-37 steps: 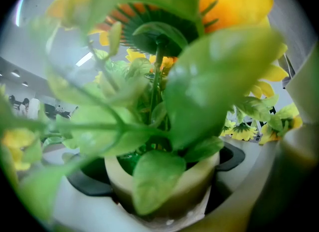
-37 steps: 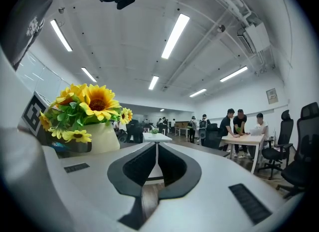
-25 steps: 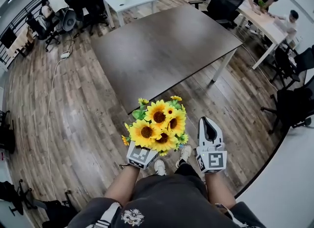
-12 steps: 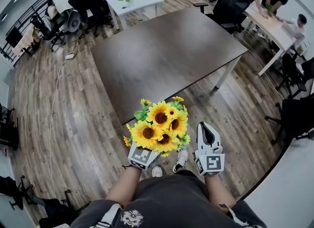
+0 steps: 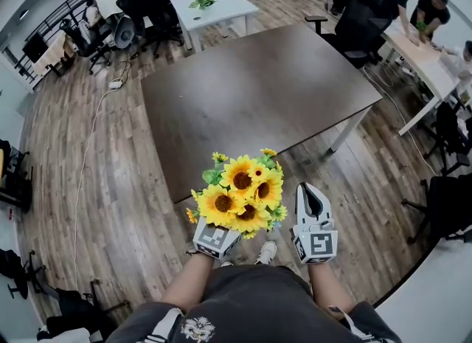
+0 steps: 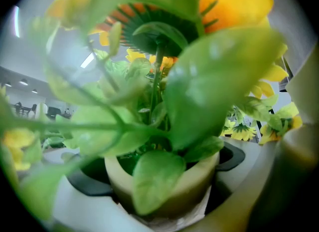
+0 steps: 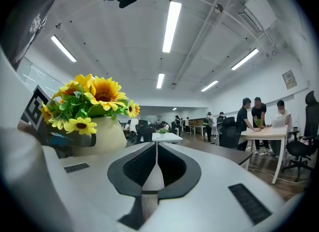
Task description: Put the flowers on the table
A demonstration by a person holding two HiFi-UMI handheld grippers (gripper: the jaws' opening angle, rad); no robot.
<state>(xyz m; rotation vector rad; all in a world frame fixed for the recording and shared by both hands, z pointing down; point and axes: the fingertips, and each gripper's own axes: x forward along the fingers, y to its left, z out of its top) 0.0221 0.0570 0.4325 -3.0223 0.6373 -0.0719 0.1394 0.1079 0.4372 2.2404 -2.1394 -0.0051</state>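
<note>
A bunch of yellow sunflowers (image 5: 240, 194) in a cream pot (image 6: 164, 188) is held upright by my left gripper (image 5: 215, 239), whose jaws are shut around the pot. The blooms hover just short of the near edge of the big dark brown table (image 5: 258, 91). In the left gripper view green leaves (image 6: 209, 86) fill most of the picture. My right gripper (image 5: 312, 200) is beside the flowers on their right, its jaws shut with nothing between them. From the right gripper view the sunflowers (image 7: 92, 99) and their pot (image 7: 107, 133) show at the left.
A small white table (image 5: 214, 6) with a green plant stands beyond the dark table. Office chairs (image 5: 140, 21) crowd the far left. People work at a light wooden table (image 5: 424, 46) on the right. A cable (image 5: 81, 179) runs across the wooden floor.
I have stepped forward: the dark table has come closer beneath the flowers. Both grippers keep the same pose and grip.
</note>
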